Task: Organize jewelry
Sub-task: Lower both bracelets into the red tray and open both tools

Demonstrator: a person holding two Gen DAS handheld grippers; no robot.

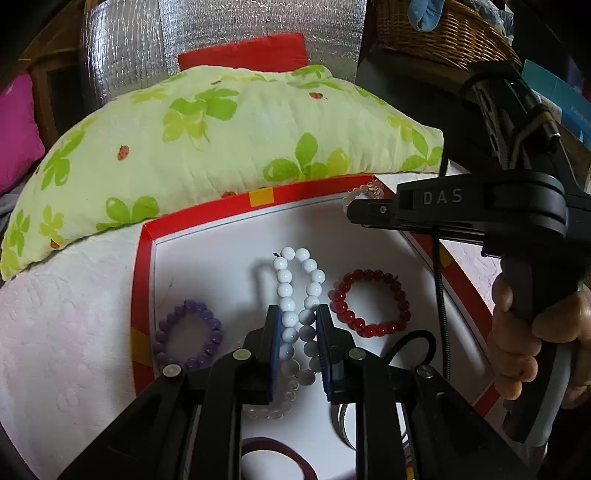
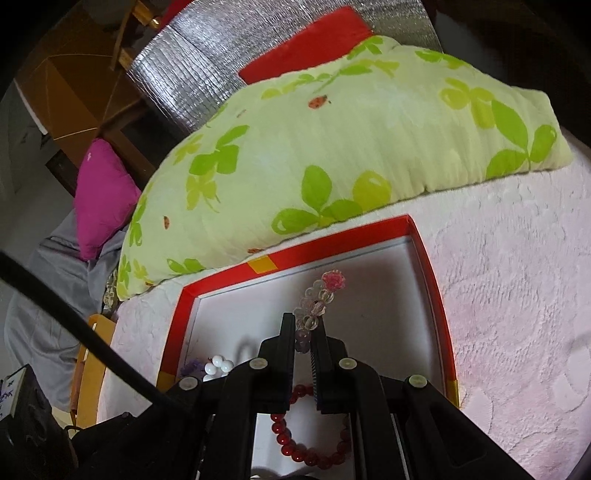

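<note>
A shallow red-rimmed box (image 1: 142, 295) with a white floor lies on a pale pink blanket. My left gripper (image 1: 298, 314) is shut on a white bead bracelet (image 1: 284, 277), whose squeezed loop sticks out ahead over the box floor. A purple bracelet (image 1: 188, 334) lies to its left and a red one (image 1: 371, 306) to its right. Under the jaws lie a clear bead bracelet (image 1: 273, 406) and a dark red band (image 1: 277, 450). My right gripper (image 2: 303, 319) is shut on a clear bead bracelet with a pink flower bead (image 2: 321, 295), held over the box's far right corner (image 2: 410, 225). The red bracelet (image 2: 306, 454) shows below it.
A green leaf-print pillow (image 1: 221, 140) presses against the box's far rim, with a red cushion (image 1: 243, 53) behind it. A magenta cushion (image 1: 18, 125) sits far left. A wicker basket (image 1: 443, 33) stands at upper right. A hand (image 1: 517, 332) grips the right gripper's handle.
</note>
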